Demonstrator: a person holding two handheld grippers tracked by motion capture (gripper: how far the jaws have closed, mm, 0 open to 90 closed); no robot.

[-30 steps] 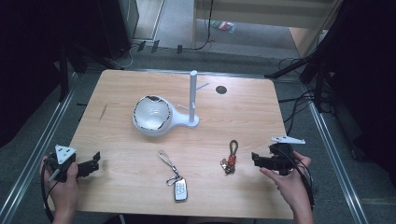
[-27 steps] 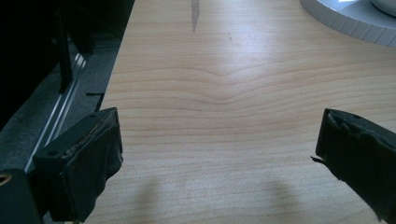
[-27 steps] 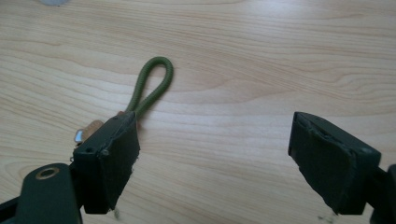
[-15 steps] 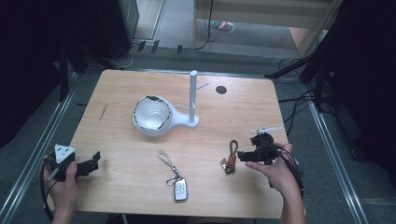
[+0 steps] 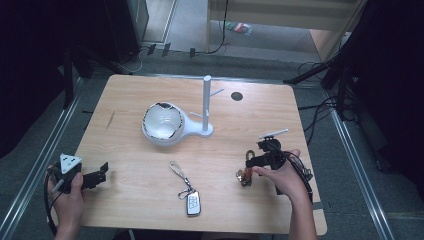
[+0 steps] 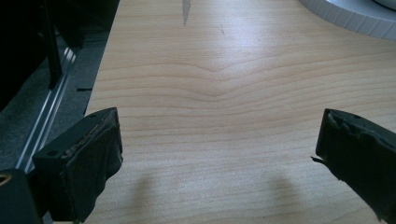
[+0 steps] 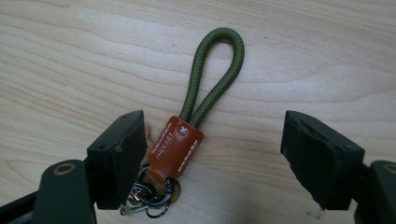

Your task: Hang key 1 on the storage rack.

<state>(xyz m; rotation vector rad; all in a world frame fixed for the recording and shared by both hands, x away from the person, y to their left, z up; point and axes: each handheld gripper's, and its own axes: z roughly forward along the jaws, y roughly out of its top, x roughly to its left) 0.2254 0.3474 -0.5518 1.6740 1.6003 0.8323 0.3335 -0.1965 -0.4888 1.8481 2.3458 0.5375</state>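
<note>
The right tongs [image 7: 212, 154] hang over the green cord keychain [image 7: 212, 79], which lies flat on the bench [image 5: 150, 200] at about 4 o'clock from the white stand [image 5: 206, 107]. Their jaws have just been closing a little, with the leather tab between them (no pad presses on it). The left tongs [image 6: 219, 154] are wide open and hold nothing, at the 8 o'clock corner of the bench.

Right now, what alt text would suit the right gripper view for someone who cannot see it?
A keychain with a green cord loop and a brown leather tab lies on the light wooden table, between the open black jaws of the right gripper. Its metal rings sit beside the left jaw; neither pad presses on it.
</note>
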